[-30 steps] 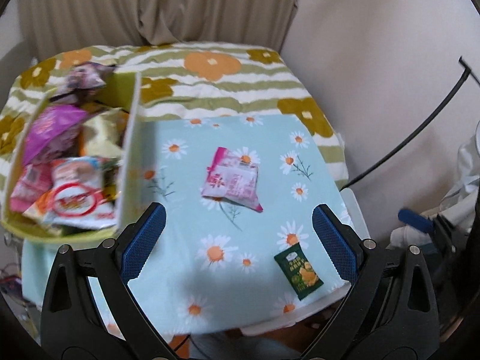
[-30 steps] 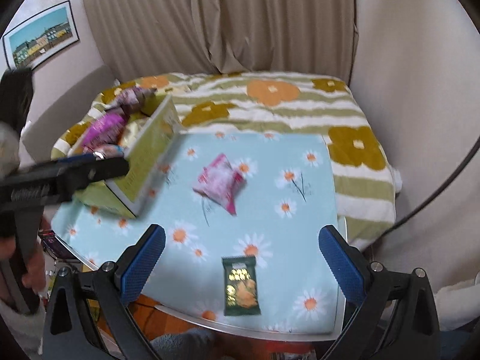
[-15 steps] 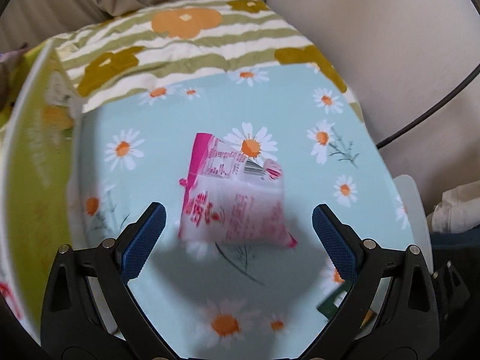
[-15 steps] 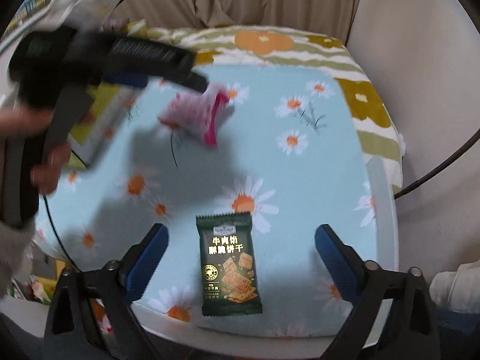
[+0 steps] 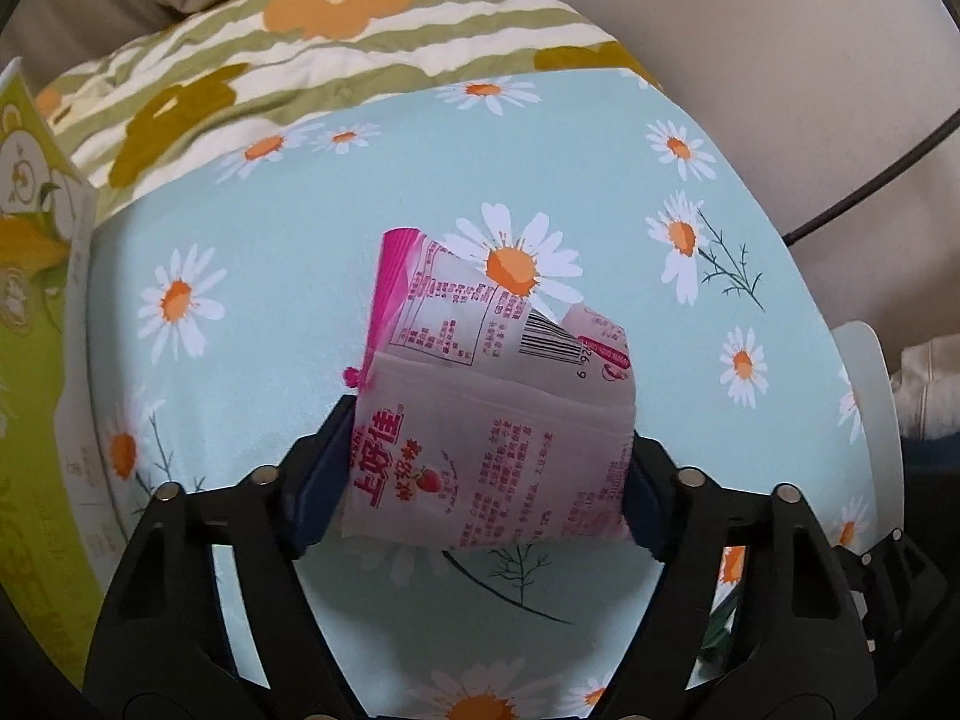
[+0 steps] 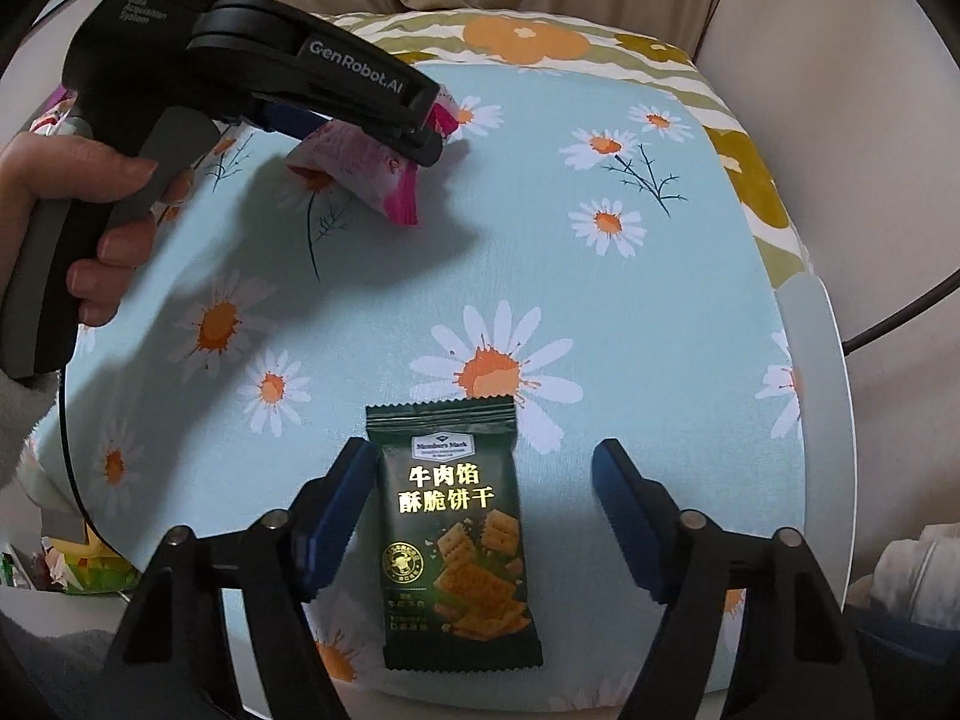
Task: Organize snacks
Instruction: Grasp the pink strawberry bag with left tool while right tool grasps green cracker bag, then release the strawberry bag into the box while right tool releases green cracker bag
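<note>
A pink and white snack bag (image 5: 480,360) lies on the daisy tablecloth (image 5: 270,360). My left gripper (image 5: 486,450) points down at it, its jaws closing, with both blue pads against the bag's sides. The right wrist view shows that gripper (image 6: 429,144) pinching the same bag (image 6: 372,174) at the far left. A dark green cracker packet (image 6: 456,540) lies flat near the table's front edge. My right gripper (image 6: 483,456) straddles it with closing jaws. Its left pad touches the packet's edge and its right pad stands clear of it.
A yellow-green box (image 5: 30,360) stands at the left of the table. Behind the table lies a striped, flowered blanket (image 5: 360,60). A black cable (image 5: 870,180) curves along the wall at the right. A hand (image 6: 90,180) holds the left gripper's handle.
Both grippers have come down close to the table. The left jaws have narrowed onto the pink bag, and the right jaws have narrowed around the green packet.
</note>
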Motion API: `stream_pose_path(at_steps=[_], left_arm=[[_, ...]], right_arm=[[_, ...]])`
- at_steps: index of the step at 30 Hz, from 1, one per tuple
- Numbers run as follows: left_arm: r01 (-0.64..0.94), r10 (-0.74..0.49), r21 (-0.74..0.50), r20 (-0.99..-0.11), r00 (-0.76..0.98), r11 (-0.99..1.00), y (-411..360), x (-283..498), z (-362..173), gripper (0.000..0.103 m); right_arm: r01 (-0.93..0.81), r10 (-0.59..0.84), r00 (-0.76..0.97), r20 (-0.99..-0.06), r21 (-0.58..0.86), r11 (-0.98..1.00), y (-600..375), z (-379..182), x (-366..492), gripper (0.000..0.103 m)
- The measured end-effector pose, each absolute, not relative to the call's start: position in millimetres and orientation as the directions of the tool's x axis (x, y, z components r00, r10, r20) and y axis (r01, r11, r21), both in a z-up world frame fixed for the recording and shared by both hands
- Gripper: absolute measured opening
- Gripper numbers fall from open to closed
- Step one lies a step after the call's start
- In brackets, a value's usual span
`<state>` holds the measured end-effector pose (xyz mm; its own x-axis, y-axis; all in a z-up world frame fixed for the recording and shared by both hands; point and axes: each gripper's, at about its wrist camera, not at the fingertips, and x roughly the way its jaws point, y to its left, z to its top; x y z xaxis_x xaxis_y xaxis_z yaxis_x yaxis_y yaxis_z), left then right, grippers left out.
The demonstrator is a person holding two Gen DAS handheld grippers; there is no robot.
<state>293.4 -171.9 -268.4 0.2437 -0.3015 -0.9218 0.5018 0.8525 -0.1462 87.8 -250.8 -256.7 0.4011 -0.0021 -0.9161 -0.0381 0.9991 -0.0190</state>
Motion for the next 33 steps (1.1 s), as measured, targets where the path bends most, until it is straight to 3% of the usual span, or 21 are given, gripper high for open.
stream_pose_path(at_steps=[9, 19, 33], left_arm=[[0.494, -0.304, -0.148, -0.919, 0.251, 0.857, -166, 288, -265, 0.059], [0.489, -0.332, -0.155, -0.894, 0.300, 0.859, -153, 257, -223, 0.058], [0.402, -0.392, -0.209, -0.802, 0.451, 0.891, -100, 158, -109, 0.058]], right_arm=[[-0.061, 0.013, 0.403, -0.915, -0.013, 0.998, -245, -258, 85, 0.041], [-0.041, 0.036, 0.456, -0.889, 0.020, 0.999, -252, -233, 80, 0.041], [-0.097, 0.095, 0.607, -0.789, 0.045, 0.994, -250, -143, 61, 0.041]])
